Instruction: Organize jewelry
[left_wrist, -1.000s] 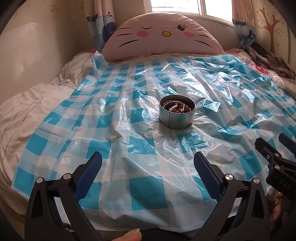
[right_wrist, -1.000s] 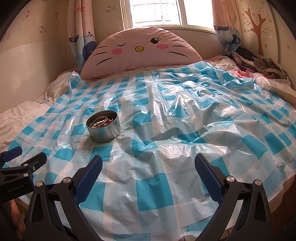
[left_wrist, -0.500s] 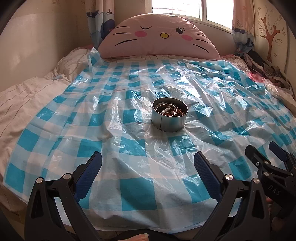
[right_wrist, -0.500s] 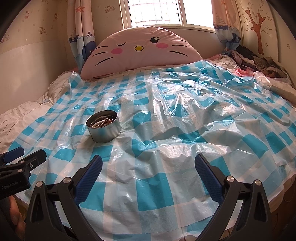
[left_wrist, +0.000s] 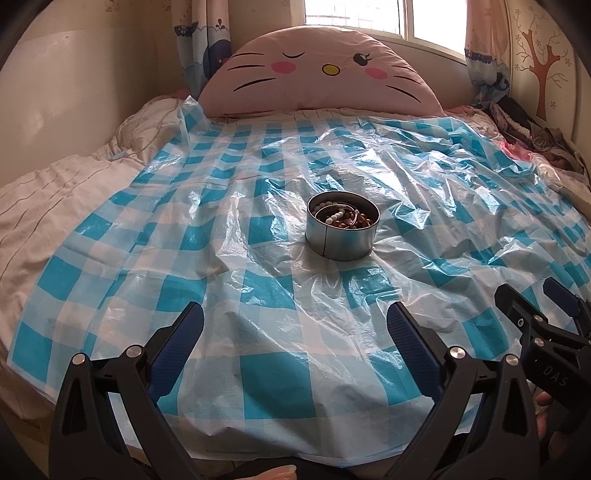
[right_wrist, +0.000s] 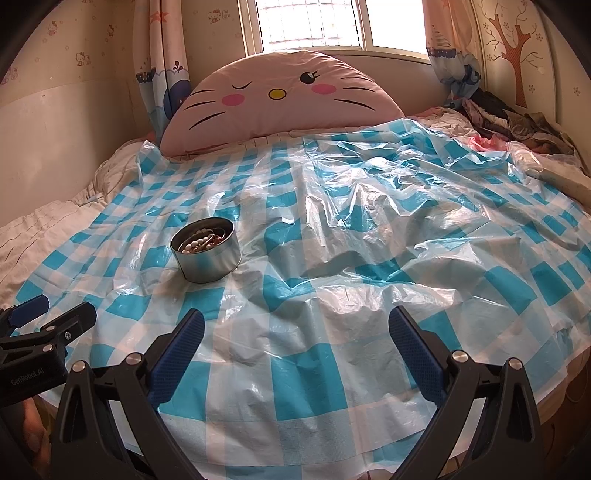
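Already the jewelry (left_wrist: 345, 218), white beads, amber-brown beads and a thin ring or bangle, lies heaped together inside a round metal tin (left_wrist: 342, 240) that stands upright on the blue-checked plastic sheet (left_wrist: 258, 314) spread over the bed. Nothing lies loose on the sheet, so gathering looks done, though the pieces are tangled and whether sorting remains is hard to judge. Both the left gripper (left_wrist: 294, 325) and the right gripper (right_wrist: 296, 326) hover near the bed's front edge, fingers spread wide and holding nothing, well apart from the tin. A cat-face pillow (right_wrist: 280, 99) leans at the head.
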